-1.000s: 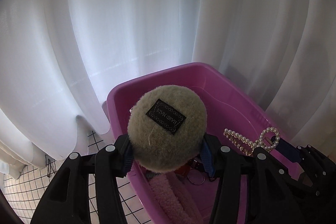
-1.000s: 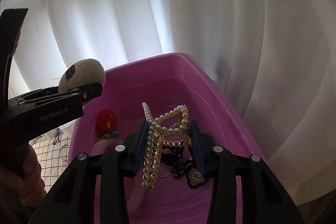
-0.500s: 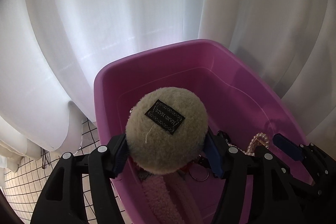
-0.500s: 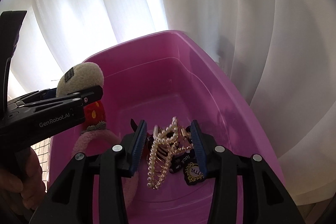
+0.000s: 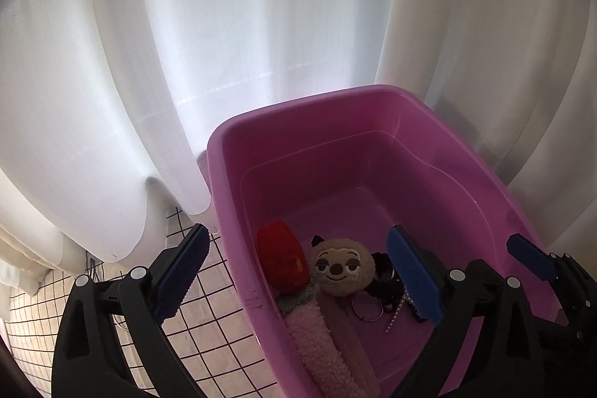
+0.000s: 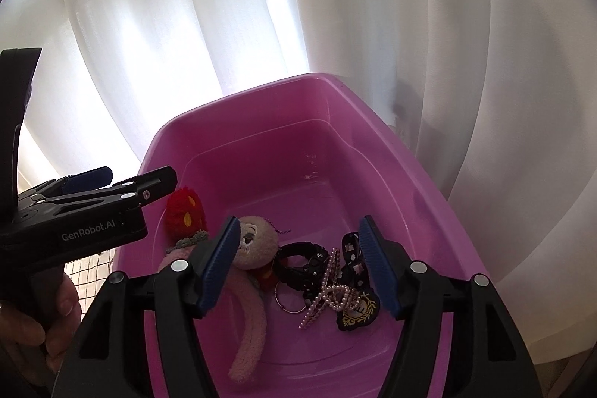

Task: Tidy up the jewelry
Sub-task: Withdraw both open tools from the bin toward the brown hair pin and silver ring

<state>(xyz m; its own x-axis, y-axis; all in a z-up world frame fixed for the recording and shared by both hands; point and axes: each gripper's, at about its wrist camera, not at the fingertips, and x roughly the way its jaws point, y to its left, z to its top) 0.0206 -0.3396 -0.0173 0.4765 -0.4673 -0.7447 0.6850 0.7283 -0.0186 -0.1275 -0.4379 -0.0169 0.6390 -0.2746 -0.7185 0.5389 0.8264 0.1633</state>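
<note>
A pink plastic tub holds the jewelry. In it lie a beige sloth plush charm, a red pom-pom, a fuzzy pink headband, a black watch, a pearl hair clip, a key ring and a black crest patch. My left gripper is open and empty above the tub's left rim. My right gripper is open and empty above the clip and watch.
White curtains hang close behind and beside the tub. A tiled surface with a black grid lies left of the tub. The left gripper's body and the hand holding it sit at the right wrist view's left edge.
My left gripper opened and dropped the sloth plush into the tub. My right gripper opened and dropped the pearl clip beside the watch.
</note>
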